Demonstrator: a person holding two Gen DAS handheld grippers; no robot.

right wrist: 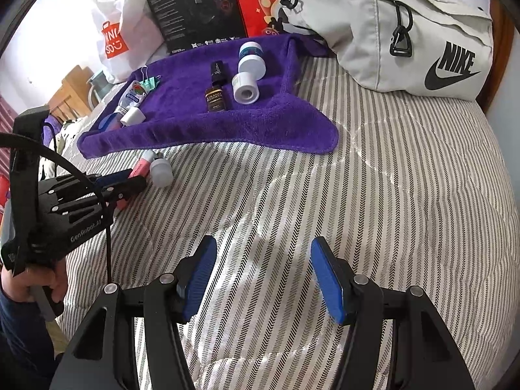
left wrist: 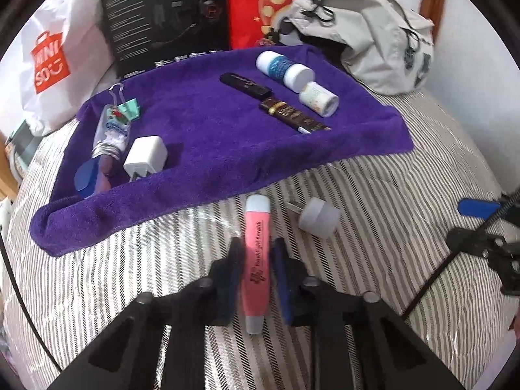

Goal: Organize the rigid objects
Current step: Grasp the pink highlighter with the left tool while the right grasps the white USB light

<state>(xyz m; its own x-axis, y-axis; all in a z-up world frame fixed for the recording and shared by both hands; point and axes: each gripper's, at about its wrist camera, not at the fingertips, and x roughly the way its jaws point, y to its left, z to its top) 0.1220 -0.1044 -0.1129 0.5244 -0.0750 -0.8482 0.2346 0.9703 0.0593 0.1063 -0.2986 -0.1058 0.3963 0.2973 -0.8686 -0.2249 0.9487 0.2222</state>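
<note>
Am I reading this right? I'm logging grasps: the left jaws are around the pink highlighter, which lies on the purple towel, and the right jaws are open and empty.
Not quite. The highlighter lies on the striped bedcover, just off the towel, as the left wrist view shows. The rest holds: the left gripper has its jaws around it, and the right gripper is open and empty.

"NIKE" on grey bag (right wrist: 406, 32), "GenRobot.AI" on left hand-held gripper (right wrist: 130, 182), "MINISO" on white bag (left wrist: 52, 61).
</note>
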